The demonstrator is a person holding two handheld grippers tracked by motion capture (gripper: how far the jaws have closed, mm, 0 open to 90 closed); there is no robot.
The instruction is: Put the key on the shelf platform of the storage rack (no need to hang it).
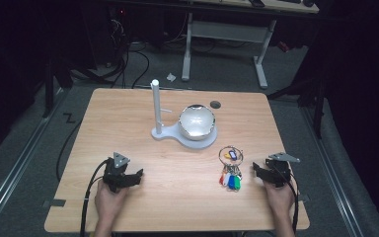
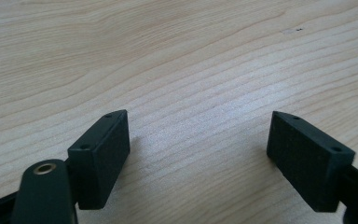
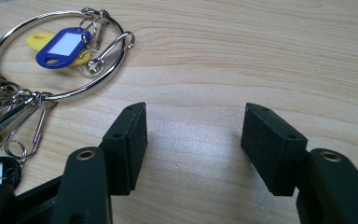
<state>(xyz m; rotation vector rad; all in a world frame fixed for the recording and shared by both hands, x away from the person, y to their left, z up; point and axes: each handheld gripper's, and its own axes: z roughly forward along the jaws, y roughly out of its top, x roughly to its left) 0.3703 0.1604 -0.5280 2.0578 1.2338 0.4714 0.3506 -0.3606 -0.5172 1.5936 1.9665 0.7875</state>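
on the tabletop (image 1: 128, 128) the key ring (image 1: 231, 157) is lying untouched; right gripper (image 1: 257, 172) and left gripper (image 1: 137, 176) are resting with jaws spread, nothing started.

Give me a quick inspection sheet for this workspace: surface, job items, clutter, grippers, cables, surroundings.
Surface: light wooden table, bare grain under both grippers.
Job's things: key ring with coloured tags lies flat near the right gripper; white stand with an upright post and a shiny dome on its base sits mid-table.
Clutter: small dark disc behind the dome; otherwise nothing seen.
Grippers: left gripper open, nothing between its jaws; right gripper open, key ring off to one side, not touched.
Cables: gripper cable trails off the near edge; more run on the floor.
Surroundings: dark room, second desk frame behind.
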